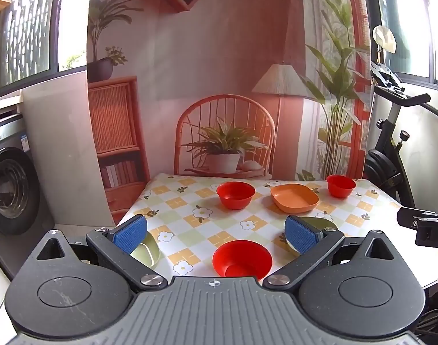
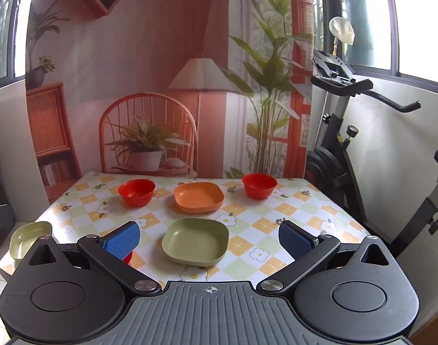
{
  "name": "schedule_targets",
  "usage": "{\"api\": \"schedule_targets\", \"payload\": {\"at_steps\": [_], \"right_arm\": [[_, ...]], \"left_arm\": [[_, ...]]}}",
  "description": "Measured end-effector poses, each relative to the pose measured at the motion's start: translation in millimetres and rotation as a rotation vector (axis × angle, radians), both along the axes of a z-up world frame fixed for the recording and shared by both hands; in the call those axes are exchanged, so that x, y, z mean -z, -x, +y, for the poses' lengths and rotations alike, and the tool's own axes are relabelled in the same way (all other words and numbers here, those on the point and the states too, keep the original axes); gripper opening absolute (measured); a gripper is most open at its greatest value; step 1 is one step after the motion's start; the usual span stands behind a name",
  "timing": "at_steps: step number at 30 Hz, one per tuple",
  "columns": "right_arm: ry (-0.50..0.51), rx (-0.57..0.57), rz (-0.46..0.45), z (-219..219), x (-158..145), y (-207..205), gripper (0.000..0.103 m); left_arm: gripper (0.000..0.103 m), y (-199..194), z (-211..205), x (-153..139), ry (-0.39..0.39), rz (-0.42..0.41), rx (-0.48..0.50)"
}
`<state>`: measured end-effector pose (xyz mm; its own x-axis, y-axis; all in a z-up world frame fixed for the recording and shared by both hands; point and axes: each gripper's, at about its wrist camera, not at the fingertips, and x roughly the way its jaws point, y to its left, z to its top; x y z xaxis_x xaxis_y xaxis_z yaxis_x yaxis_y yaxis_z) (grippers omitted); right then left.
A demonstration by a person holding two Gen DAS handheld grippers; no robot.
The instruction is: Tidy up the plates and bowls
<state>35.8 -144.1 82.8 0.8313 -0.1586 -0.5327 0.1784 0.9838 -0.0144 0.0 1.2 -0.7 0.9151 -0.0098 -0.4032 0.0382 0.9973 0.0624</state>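
On the checked flowered tablecloth stand three red bowls: one near the front, one far left, one far right. An orange plate lies between the far bowls. My left gripper is open, empty, above the near red bowl. A green dish shows behind its left finger. In the right wrist view a green plate lies between the spread fingers of my right gripper, open and empty. The orange plate, both far bowls and a green dish at the left edge show there.
A printed backdrop of a room hangs behind the table. An exercise bike stands to the right of the table, a washing machine to the left. The right gripper's body shows at the left wrist view's right edge.
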Motion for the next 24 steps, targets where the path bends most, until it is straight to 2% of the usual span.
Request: {"api": "schedule_targets", "payload": {"at_steps": [24], "right_arm": [[0.003,0.0,-0.001,-1.2,0.3,0.3,0.103]], "left_arm": [[0.103,-0.1,-0.2,-0.9,0.009,0.004,-0.003]]}}
